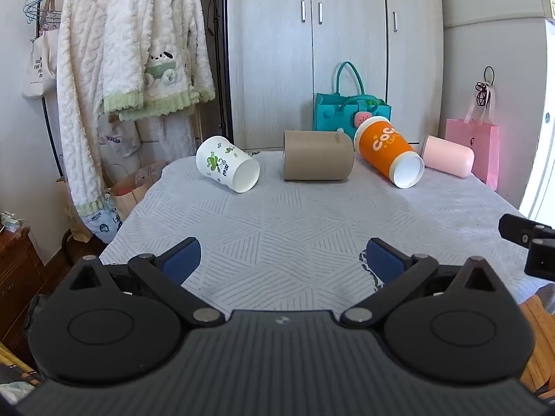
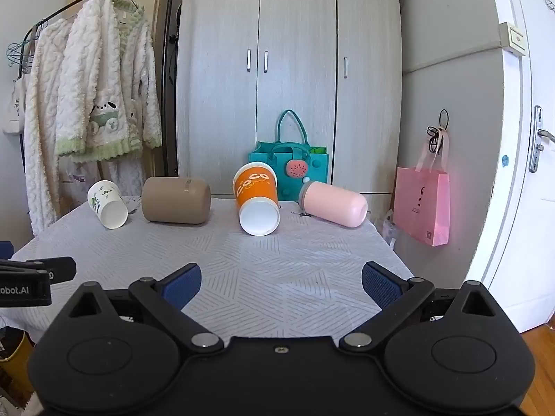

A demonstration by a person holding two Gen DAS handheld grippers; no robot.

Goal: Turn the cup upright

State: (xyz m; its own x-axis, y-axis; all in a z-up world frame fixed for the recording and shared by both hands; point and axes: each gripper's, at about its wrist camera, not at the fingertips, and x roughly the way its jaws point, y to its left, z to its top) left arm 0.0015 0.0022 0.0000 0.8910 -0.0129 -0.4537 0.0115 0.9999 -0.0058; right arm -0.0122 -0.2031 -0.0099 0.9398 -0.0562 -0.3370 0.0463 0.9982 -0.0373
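Observation:
Several cups lie on their sides along the far edge of the table (image 1: 295,222): a white floral paper cup (image 1: 227,164) (image 2: 107,204), a tan cup (image 1: 317,155) (image 2: 176,200), an orange "CoCo" cup (image 1: 386,150) (image 2: 257,197) and a pink cup (image 1: 448,155) (image 2: 333,202). My left gripper (image 1: 282,260) is open and empty above the table's near edge. My right gripper (image 2: 281,287) is open and empty, also at the near edge, well short of the cups.
A teal felt bag (image 1: 350,112) stands behind the cups against the wardrobe (image 1: 312,52). A pink paper bag (image 2: 423,204) hangs at the right. A clothes rack with fleece robes (image 1: 131,52) stands at the left. A door (image 2: 520,138) is at the right.

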